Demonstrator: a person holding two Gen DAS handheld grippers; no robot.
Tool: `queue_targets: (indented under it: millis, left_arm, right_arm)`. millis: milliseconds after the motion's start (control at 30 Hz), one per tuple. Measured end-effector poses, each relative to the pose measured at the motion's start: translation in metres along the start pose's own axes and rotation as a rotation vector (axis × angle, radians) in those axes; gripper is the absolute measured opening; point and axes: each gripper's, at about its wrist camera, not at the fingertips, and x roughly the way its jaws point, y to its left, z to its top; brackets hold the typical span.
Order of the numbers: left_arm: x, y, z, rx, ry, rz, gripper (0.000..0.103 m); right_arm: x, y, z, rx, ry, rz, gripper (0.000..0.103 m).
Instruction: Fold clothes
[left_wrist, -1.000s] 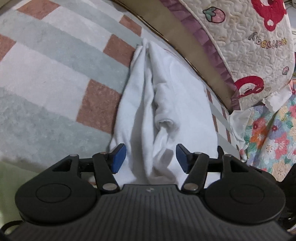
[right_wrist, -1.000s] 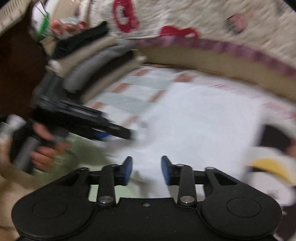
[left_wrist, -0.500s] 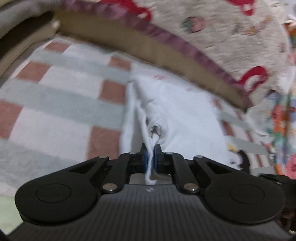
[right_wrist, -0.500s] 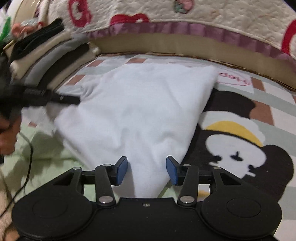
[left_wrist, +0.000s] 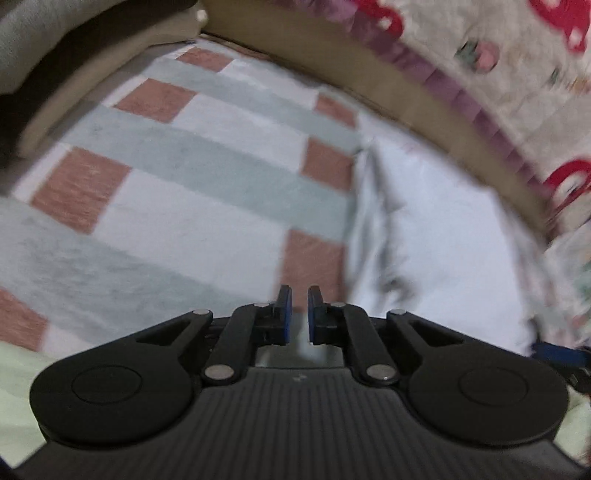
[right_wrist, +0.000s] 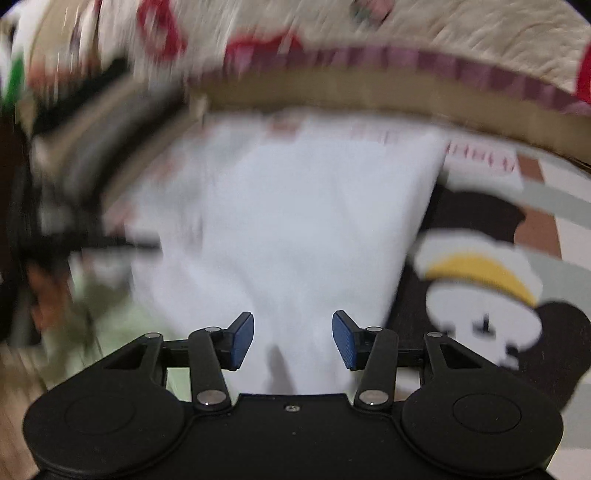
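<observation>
The white garment (left_wrist: 436, 240) lies folded on the striped blanket (left_wrist: 184, 184), with a bunched edge along its left side. In the left wrist view my left gripper (left_wrist: 299, 295) hovers over the blanket just left of that edge. Its jaws are opening, a narrow gap shows between the blue pads, and nothing is between them. In the right wrist view the white garment (right_wrist: 295, 221) spreads ahead of my right gripper (right_wrist: 293, 321), which stands open above its near end without pinching it. My left gripper (right_wrist: 110, 243) appears as a dark blur at the garment's left.
A stack of folded clothes (left_wrist: 74, 55) sits at the far left, also the stack (right_wrist: 110, 140) in the right wrist view. A quilted cover with red prints (left_wrist: 498, 55) rises behind. A black-and-white cartoon print (right_wrist: 480, 295) lies right of the garment. A light green sheet (left_wrist: 14, 387) runs along the near edge.
The left gripper shut on a fold of the white garment half a second ago, then let it go and swung left over the blanket. The right gripper stayed open over the garment.
</observation>
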Motion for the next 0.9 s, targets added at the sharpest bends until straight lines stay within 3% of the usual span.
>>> queue_targets:
  millis: [133, 167, 200, 233, 267, 300, 367, 433, 500, 667, 800, 833, 900]
  left_arm:
    - [-0.009, -0.031, -0.002, 0.115, -0.115, -0.122, 0.016]
    - [-0.01, -0.036, -0.005, 0.135, -0.119, -0.182, 0.024]
    - [-0.007, -0.038, -0.006, 0.126, -0.094, -0.255, 0.041]
    - [-0.001, -0.037, -0.006, 0.104, -0.044, -0.328, 0.048]
    - [0.007, -0.037, -0.008, 0.087, 0.009, -0.346, 0.051]
    - [0.014, -0.038, -0.01, 0.085, 0.056, -0.348, 0.05]
    - [0.026, -0.045, -0.018, 0.182, 0.115, -0.243, 0.048]
    - [0.028, -0.054, -0.025, 0.283, 0.134, -0.201, 0.047]
    - [0.025, -0.06, -0.028, 0.31, 0.145, -0.187, 0.049]
    - [0.03, -0.055, -0.031, 0.28, 0.176, -0.196, 0.049]
    - [0.029, -0.047, -0.03, 0.237, 0.187, -0.217, 0.049]
    - [0.029, -0.047, -0.03, 0.24, 0.187, -0.219, 0.049]
    - [0.028, -0.049, -0.033, 0.27, 0.183, -0.212, 0.049]
  right_arm:
    - [0.028, -0.009, 0.022, -0.042, -0.072, -0.064, 0.053]
    - [0.039, -0.008, 0.026, -0.079, -0.079, -0.085, 0.053]
    - [0.049, -0.008, 0.03, -0.108, -0.079, -0.09, 0.053]
    - [0.058, -0.008, 0.033, -0.128, -0.068, -0.076, 0.053]
    - [0.066, -0.01, 0.035, -0.144, -0.053, -0.065, 0.053]
    - [0.073, -0.014, 0.037, -0.149, -0.044, -0.064, 0.052]
    - [0.083, -0.025, 0.041, -0.139, -0.039, -0.074, 0.05]
    - [0.09, -0.038, 0.047, -0.12, -0.056, -0.089, 0.049]
    - [0.097, -0.048, 0.054, -0.122, -0.067, -0.113, 0.046]
    - [0.113, -0.074, 0.072, -0.123, -0.067, -0.209, 0.045]
    - [0.113, -0.107, 0.083, 0.034, -0.078, -0.334, 0.049]
    - [0.107, -0.115, 0.08, 0.105, -0.083, -0.316, 0.049]
    - [0.088, -0.128, 0.068, 0.284, -0.092, -0.155, 0.049]
